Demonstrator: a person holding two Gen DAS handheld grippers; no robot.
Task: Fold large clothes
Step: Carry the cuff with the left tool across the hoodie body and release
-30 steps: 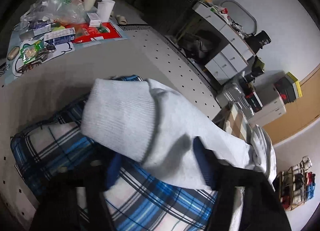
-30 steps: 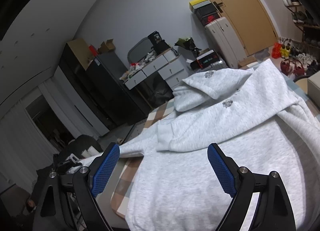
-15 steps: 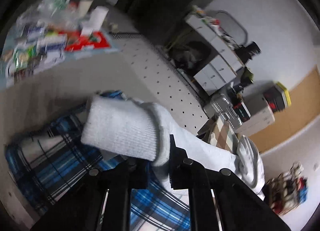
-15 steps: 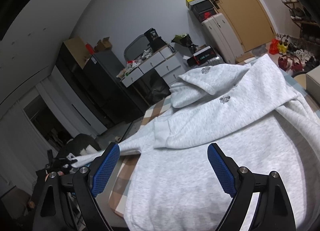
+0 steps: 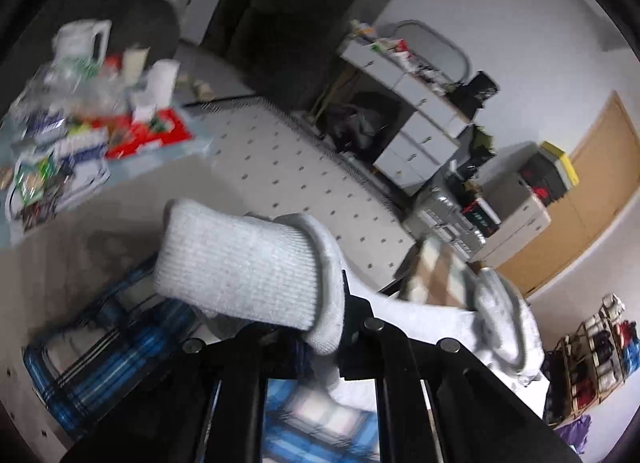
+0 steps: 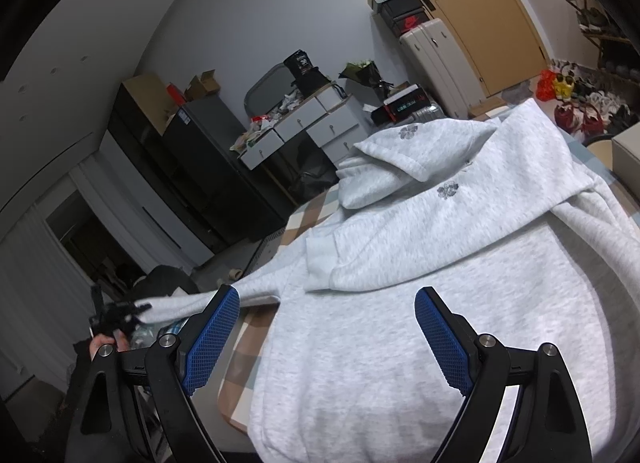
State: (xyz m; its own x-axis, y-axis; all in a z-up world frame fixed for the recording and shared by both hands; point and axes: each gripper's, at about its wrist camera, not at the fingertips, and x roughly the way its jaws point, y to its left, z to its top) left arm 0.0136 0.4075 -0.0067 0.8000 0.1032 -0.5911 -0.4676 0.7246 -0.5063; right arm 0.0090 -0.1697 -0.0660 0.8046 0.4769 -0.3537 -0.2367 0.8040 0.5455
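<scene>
While its jaws have just been closing, the left gripper (image 5: 320, 327) is clenching the ribbed cuff (image 5: 244, 263) of the grey hoodie (image 6: 440, 271), holding that sleeve above a blue plaid cloth (image 5: 100, 359). Meanwhile the right gripper (image 6: 324, 339) is hovering released, jaws wide, over the hoodie's body, which is lying on a checked surface (image 6: 240, 375).

Left gripper (image 5: 320, 337) fingers closed onto sleeve cuff (image 5: 248, 263) — cuff lifted clear of plaid cloth (image 5: 100, 363)
</scene>
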